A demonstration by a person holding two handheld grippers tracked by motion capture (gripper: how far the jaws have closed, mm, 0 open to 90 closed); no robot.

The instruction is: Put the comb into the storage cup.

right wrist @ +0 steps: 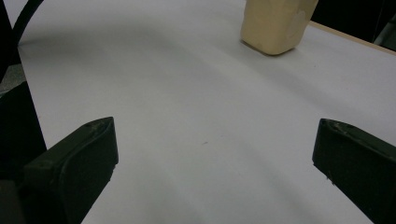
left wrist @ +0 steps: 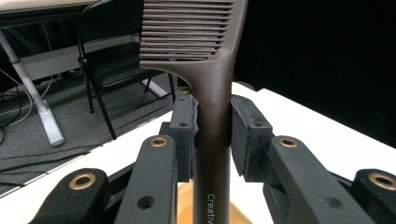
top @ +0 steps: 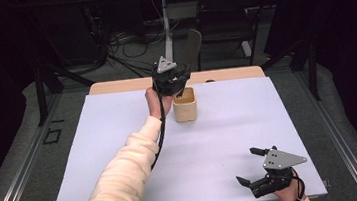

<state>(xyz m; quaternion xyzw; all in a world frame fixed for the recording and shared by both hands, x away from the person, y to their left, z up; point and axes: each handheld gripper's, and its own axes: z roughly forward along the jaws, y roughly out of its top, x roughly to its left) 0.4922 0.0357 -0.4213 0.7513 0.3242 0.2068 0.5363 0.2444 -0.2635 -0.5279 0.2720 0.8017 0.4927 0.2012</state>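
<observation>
A dark brown comb (left wrist: 212, 84) stands upright between the jaws of my left gripper (left wrist: 212, 133), which is shut on its handle; its teeth point left at the top. In the high view the left gripper (top: 177, 83) hovers just over the rim of a beige square cup (top: 185, 106) near the table's far middle, and the comb's lower end reaches into the cup. My right gripper (top: 251, 165) rests low near the table's front right corner, jaws wide open with nothing between them. The cup (right wrist: 275, 23) stands far ahead in the right gripper view.
A white sheet (top: 121, 151) covers the wooden table (top: 114, 86). Behind the table are a dark chair (top: 228, 15), a white pole (top: 165, 26) and tangled cables on the floor. A cable trails from the left gripper along the cream sleeve (top: 119, 182).
</observation>
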